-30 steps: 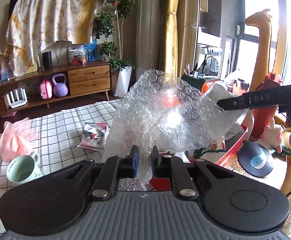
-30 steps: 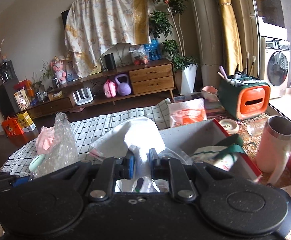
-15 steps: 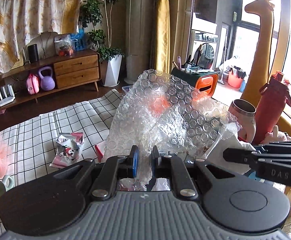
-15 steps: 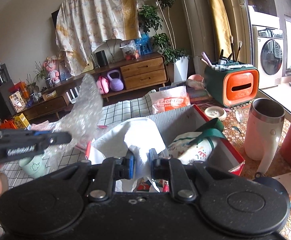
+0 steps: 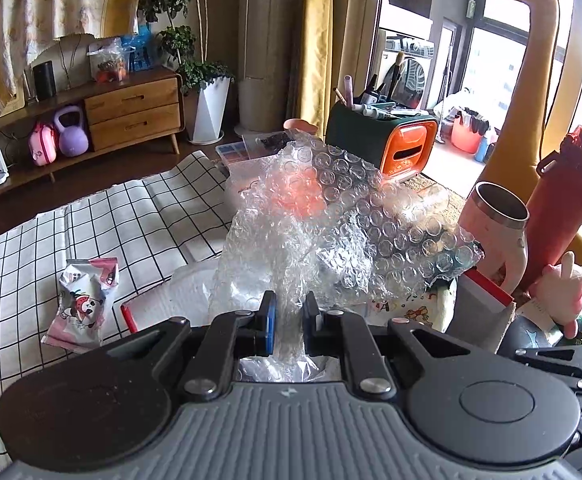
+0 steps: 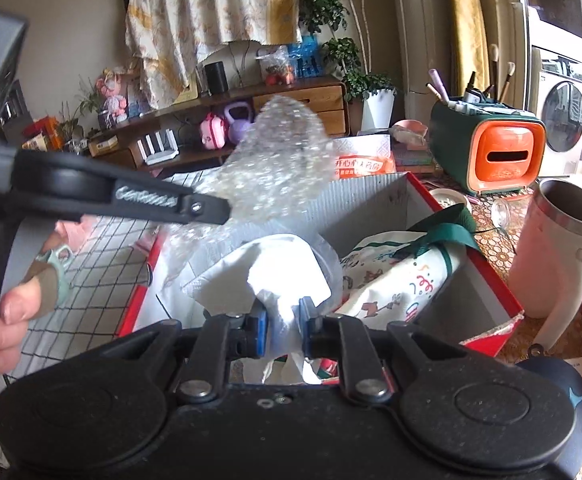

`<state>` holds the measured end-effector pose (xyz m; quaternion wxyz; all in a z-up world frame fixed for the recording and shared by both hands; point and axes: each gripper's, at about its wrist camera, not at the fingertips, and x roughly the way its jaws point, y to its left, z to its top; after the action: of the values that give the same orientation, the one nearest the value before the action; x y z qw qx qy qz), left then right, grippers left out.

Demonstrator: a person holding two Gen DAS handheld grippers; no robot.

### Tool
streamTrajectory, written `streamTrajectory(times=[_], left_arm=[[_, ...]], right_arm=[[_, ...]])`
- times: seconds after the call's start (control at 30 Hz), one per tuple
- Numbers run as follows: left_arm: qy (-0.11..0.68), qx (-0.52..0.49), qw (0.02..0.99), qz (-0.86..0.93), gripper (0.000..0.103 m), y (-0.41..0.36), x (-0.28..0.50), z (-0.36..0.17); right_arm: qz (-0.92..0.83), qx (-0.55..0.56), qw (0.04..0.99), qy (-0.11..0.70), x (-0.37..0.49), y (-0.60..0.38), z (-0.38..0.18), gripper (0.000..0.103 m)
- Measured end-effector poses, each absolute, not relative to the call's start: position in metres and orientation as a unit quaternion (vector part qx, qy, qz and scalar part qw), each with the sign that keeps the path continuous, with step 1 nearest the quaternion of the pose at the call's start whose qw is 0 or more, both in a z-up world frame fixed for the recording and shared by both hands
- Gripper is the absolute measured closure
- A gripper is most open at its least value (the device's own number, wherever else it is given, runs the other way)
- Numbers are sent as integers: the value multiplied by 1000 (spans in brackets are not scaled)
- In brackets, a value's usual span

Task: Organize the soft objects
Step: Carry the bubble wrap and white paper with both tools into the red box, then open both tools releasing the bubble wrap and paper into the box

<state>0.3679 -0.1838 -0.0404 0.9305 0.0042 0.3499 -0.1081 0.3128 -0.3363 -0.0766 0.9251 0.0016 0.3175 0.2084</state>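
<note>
Holding: left gripper (image 5: pixel 289 322) was clamped on a crumpled sheet of bubble wrap (image 5: pixel 331 224), raised above the red-edged box (image 6: pixel 471 268).
Right gripper (image 6: pixel 283 332): its jaws were pinched on a white plastic bag (image 6: pixel 267 276), low over the box's near end.
Inside the box: a printed cloth bag (image 6: pixel 395 276) with a green strap lay against the right wall.
Checked tablecloth (image 5: pixel 91 232): a small snack packet (image 5: pixel 83 300) lay on it, left of the box.
Beside the box, right: a pink steel-rimmed cup (image 6: pixel 559 248) stood upright.

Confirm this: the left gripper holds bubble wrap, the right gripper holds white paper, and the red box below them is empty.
Not empty. The right wrist view shows a printed cloth bag with green straps lying inside the red box. The left gripper does hold bubble wrap; the right gripper holds white paper.
</note>
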Motion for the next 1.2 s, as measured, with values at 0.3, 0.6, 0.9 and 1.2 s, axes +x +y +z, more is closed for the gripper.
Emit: streamTrajectory(times=[0.3,0.6,0.9,1.2], left_arm=[[379,11,918,-121,90,-195,393,-67],[412,18,901,-134,90,-196,400,-92],[418,6,897,-140,89,-192,395,-90],[412,-1,899,-149,87,-188,378,-78]], right_arm=[[219,-32,917,332,317,-317,-93,87],[219,-21,912,346,325,-320,-104,82],[216,-24,911,350,325,-316,-103,74],[202,-21,919,338,319,-320,-91,58]])
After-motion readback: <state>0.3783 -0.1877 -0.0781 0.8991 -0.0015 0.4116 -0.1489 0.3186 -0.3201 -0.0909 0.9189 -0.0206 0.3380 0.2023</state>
